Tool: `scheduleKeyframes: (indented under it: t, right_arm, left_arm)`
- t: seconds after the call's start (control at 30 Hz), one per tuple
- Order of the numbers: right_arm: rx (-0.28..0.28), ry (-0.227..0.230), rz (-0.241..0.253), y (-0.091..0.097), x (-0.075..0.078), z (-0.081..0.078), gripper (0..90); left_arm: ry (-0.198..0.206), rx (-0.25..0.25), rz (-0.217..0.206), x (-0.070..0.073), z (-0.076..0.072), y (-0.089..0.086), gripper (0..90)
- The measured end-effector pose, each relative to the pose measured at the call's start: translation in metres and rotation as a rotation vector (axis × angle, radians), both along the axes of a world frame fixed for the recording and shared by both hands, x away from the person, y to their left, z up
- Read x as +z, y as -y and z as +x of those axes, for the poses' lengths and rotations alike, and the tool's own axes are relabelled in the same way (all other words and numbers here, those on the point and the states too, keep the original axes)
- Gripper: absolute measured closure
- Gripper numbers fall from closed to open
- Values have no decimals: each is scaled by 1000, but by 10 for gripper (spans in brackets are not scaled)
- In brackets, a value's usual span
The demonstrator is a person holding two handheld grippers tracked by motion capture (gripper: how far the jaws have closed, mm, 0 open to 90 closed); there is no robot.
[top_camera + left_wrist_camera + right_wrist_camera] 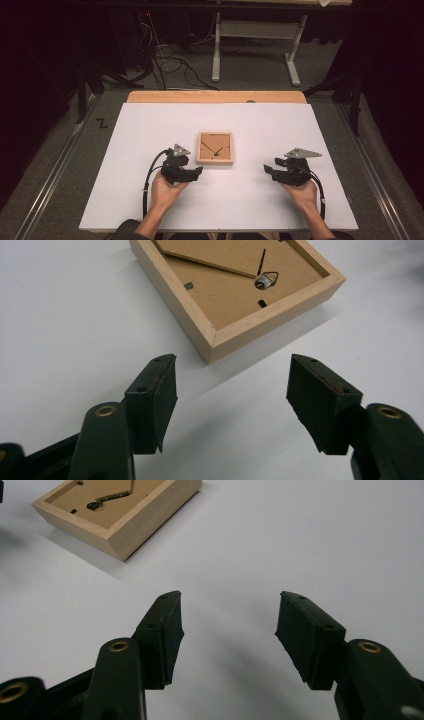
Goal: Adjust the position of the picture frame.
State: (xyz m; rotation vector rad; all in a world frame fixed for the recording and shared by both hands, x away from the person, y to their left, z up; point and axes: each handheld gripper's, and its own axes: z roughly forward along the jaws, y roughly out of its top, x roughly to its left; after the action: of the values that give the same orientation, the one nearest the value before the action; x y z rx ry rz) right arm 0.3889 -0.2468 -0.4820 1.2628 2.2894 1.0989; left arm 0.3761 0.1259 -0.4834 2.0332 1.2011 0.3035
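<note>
both grippers are held spread and empty: left gripper [194, 172] just beside the wooden frame [215, 148], right gripper [270, 171] well apart from it. the frame lies face down mid-table [150, 130], untouched; grasping is judged not yet begun.

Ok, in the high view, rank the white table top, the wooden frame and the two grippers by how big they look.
1. White table top, by far the largest.
2. Wooden frame, lying back side up.
3. Left gripper and right gripper: each looks about alike, and close to the frame in size, so I would not rank them apart.
</note>
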Motion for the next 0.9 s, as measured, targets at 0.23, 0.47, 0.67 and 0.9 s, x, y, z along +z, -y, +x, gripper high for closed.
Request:
scheduleKeyframes:
  t: [0.23,0.47,0.67,0.9]
  right_arm:
    - [-11,-4,15,1,2,0,435]
    - [-30,11,27,4,5,2,410]
    - [-32,-8,18,2,5,8,405]
    - [-34,-15,-3,0,4,11,409]
  left_arm:
    - [-2,-5,-5,-1,1,0,383]
    - [-43,13,-8,-4,5,5,409]
    - [-58,28,-2,-6,10,8,409]
    - [-38,59,0,-2,17,10,404]
